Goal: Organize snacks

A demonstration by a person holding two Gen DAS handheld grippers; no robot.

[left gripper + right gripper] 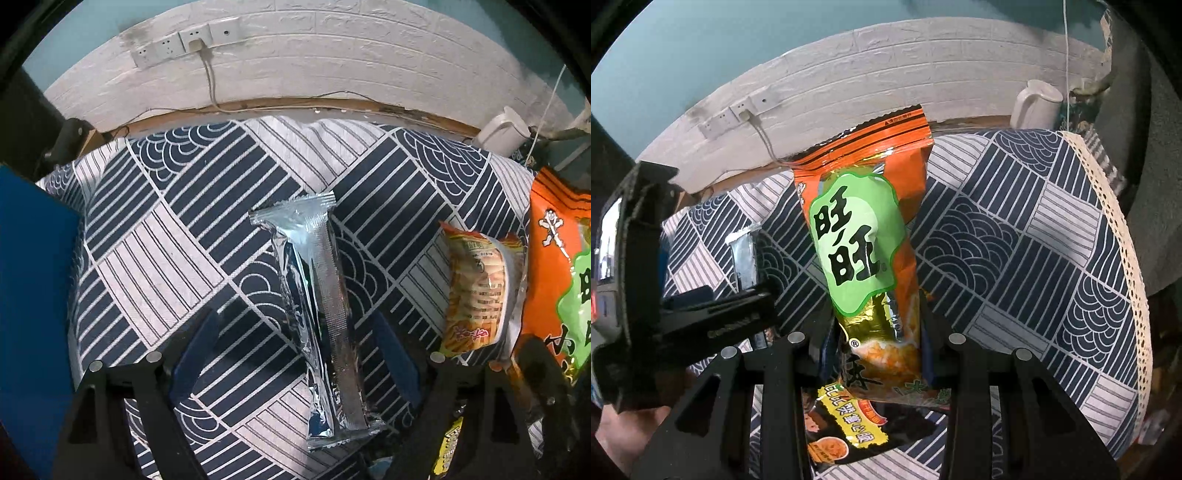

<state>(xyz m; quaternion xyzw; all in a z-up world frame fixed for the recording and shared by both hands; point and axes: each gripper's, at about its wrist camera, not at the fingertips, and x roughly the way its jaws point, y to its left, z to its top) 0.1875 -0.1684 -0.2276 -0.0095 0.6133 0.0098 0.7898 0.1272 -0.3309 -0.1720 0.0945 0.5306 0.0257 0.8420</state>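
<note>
The orange bag [866, 236] is clamped near its lower end by the right gripper [877, 350] and is held upright above the cloth [1015, 236], its top seal tilted toward the wall. Beneath it a black packet [849, 432] lies flat on the cloth. The left gripper [295, 354] is spread wide, and nothing is held by it; the silver pack [317, 295] lies lengthwise on the cloth between its fingers [195, 354], which are not seen to touch it. A yellow packet [476, 291] lies just beside the orange bag, to the right of the silver pack in the left view. A blue surface [33, 295] is seen at the far left, but what it is cannot be told. The step in hand is judged to be the carrying of the orange bag to its place, while the silver pack is lined up for the next pick. The next move probably calls for the left fingers to be lowered and closed across the pack's narrow width, since the foil looks slippery and easily crushed.
</note>
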